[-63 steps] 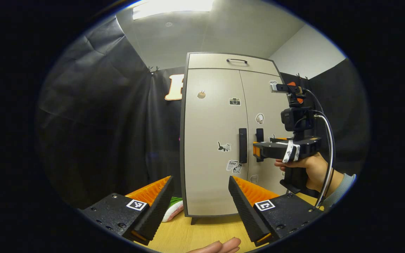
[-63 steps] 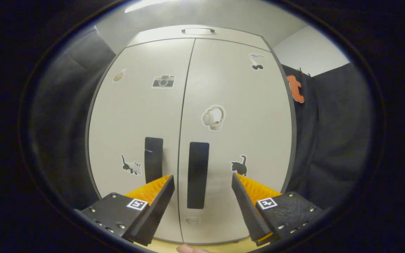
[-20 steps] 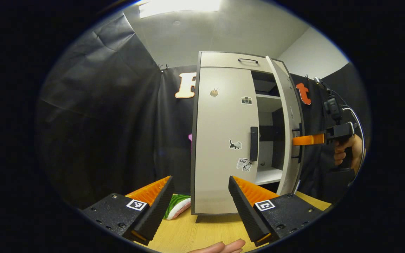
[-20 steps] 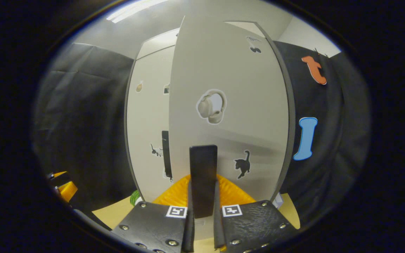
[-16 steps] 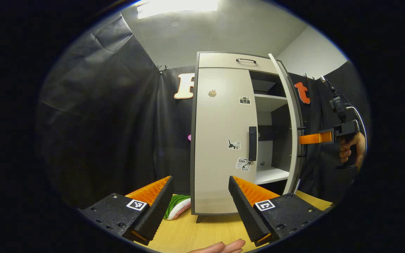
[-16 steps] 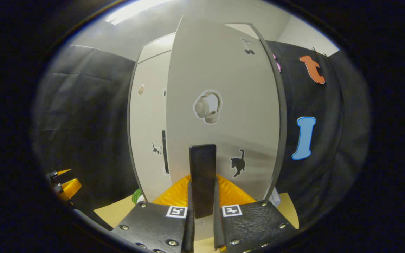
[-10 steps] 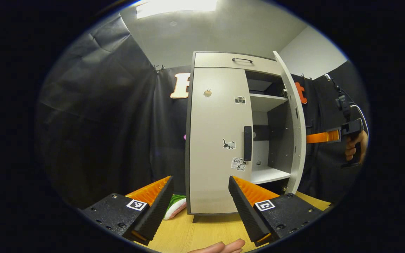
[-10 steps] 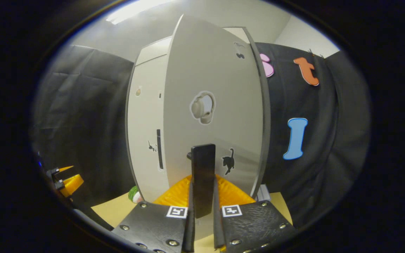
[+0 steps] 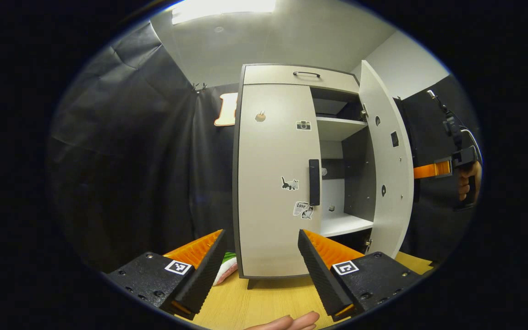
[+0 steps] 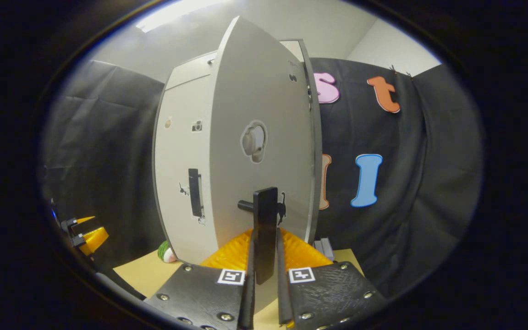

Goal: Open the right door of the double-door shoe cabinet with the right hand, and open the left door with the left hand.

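Wooden table [image 9: 264, 302]; right claw [image 10: 265, 256] clamped on door handle [image 10: 265, 229]; left claw [image 9: 260, 261] agape, empty

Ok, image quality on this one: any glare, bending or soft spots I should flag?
Left gripper view: the ceiling light is blown out, and the cabinet edges bow from the fisheye. Right gripper view: softer overall, the open right door bulges, its door handle is a dark shape between the right gripper fingers, and the edges fall into shadow.
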A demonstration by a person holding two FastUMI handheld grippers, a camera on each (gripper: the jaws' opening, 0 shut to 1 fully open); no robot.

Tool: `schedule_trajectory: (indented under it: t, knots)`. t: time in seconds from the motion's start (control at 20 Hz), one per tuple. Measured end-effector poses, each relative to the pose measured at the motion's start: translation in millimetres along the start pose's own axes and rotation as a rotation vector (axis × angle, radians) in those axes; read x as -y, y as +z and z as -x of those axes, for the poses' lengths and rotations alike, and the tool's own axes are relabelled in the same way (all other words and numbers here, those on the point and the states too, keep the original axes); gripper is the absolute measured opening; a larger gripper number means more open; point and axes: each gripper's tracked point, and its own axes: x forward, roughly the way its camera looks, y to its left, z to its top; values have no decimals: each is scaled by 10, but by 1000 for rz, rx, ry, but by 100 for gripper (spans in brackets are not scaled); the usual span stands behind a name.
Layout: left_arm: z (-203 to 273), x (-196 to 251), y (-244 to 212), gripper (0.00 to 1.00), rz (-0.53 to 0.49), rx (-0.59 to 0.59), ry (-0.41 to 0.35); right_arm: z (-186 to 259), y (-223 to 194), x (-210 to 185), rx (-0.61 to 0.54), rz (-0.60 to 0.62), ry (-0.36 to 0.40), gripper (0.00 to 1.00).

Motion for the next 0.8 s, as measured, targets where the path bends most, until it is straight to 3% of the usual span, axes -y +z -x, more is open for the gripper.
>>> schedule_trajectory:
  t: [0.25,0.35,0.4,0.45,0.5,0.55,0.65,0.8]
  knots:
    - [-41,98,-38,96,-5,-10,-9,19,-4,156,2,45,-32,21]
    - [-69,137,-77,96,-13,-17,-9,20,11,276,8,58,-69,21]
    - [-84,165,-92,96,-15,-21,-12,17,8,451,12,81,-141,21]
    - [-99,189,-110,96,-15,-26,-15,302,142,477,19,26,-138,21]
    - [-120,207,-121,96,-16,-33,-16,33,56,653,16,9,-171,2]
    - [-135,219,-129,96,-17,-35,-16,43,71,735,24,-8,-174,2]
    - [-175,217,-125,96,-19,-37,-9,33,50,585,16,-111,-59,2]
    - [-237,274,-115,96,-31,-37,-5,6,64,708,26,-38,-59,5]
